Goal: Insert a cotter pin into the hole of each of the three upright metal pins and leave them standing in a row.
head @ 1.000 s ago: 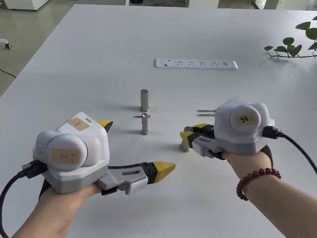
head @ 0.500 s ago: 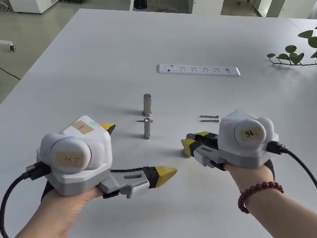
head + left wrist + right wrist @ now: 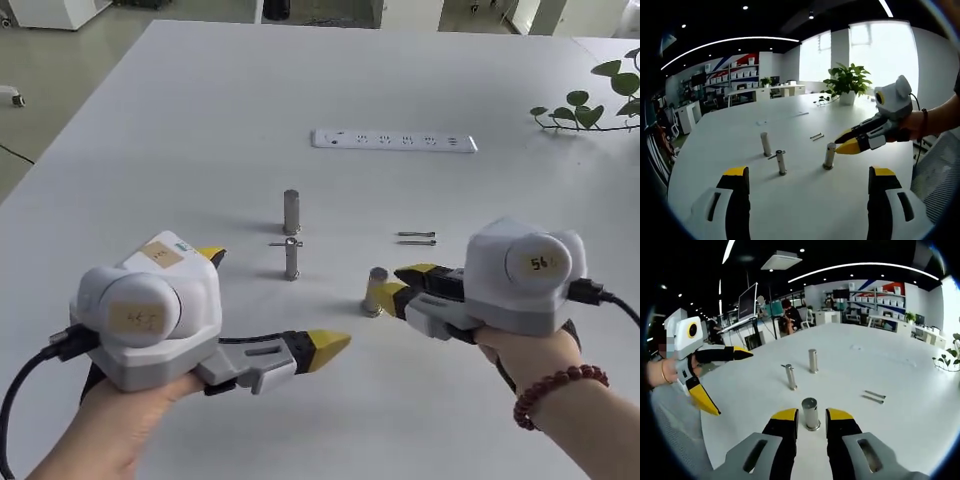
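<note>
My right hand-held gripper (image 3: 392,281) sits slightly open, jaws flanking the bare metal pin (image 3: 376,291), which stands right of the cottered pin (image 3: 291,258). My left hand-held gripper (image 3: 270,298) hangs wide open and empty, nearer me than that cottered pin.

- Grips the left gripper (image 3: 272,298) in the left hand (image 3: 120,425), low at the near left, with the forearm coming in from the bottom edge.
- Spreads its yellow-tipped jaws wide, pointing right and forward; in the left gripper view the two tips stand far apart.
- Holds the right gripper (image 3: 396,283) in the right hand (image 3: 520,345), roughly level, tips pointing left.
- Sets those jaws only a narrow gap apart, as the right gripper view shows.
- Wears a bead bracelet (image 3: 555,385) on the right wrist.
- Carries the two grippers well apart, not touching.
</note>
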`<state>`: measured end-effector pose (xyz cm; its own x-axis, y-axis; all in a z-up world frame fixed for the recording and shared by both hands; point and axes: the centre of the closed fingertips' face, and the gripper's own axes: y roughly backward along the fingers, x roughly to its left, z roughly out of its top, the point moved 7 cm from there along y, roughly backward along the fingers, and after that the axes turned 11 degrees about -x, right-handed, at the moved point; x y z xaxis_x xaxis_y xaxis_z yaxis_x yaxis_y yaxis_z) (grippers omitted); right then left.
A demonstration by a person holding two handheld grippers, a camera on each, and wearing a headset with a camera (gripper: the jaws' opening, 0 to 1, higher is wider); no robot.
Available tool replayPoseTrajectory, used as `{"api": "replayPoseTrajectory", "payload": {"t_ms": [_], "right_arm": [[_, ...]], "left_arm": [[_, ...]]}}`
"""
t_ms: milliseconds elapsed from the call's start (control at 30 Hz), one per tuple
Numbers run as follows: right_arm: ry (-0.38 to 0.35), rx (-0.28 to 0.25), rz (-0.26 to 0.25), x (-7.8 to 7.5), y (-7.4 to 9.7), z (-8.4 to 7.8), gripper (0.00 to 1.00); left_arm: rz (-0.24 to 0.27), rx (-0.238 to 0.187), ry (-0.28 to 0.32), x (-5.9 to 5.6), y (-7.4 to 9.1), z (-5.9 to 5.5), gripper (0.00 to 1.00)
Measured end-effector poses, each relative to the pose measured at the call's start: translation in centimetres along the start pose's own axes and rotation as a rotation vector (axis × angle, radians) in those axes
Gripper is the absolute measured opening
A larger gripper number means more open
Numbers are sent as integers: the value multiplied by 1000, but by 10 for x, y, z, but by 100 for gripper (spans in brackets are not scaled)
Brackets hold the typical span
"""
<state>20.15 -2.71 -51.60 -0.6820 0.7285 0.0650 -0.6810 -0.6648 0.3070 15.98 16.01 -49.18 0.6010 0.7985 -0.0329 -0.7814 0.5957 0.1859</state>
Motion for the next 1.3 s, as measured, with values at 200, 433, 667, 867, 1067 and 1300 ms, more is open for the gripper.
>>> {"api": "replayPoseTrajectory", "payload": {"t_ms": [200, 433, 667, 867, 1067, 1300], "right_arm": [[17, 14, -2, -13, 7, 4, 17], [60, 74, 3, -31, 11, 9, 17], [141, 174, 29, -50, 12, 14, 19], [250, 244, 60, -72, 1, 18, 20], [326, 302, 93, -84, -10, 19, 19], [355, 367, 119, -99, -25, 18, 18]], "left_arm": [[-2, -1, -12, 0, 0, 0, 99], [-2, 6, -45, -2, 1, 2, 99], [3, -6, -19, 0, 1, 3, 99], [11, -1, -27, 1, 1, 2, 99], [29, 9, -37, 4, 1, 1, 99], [31, 11, -51, 4, 1, 0, 96]]}}
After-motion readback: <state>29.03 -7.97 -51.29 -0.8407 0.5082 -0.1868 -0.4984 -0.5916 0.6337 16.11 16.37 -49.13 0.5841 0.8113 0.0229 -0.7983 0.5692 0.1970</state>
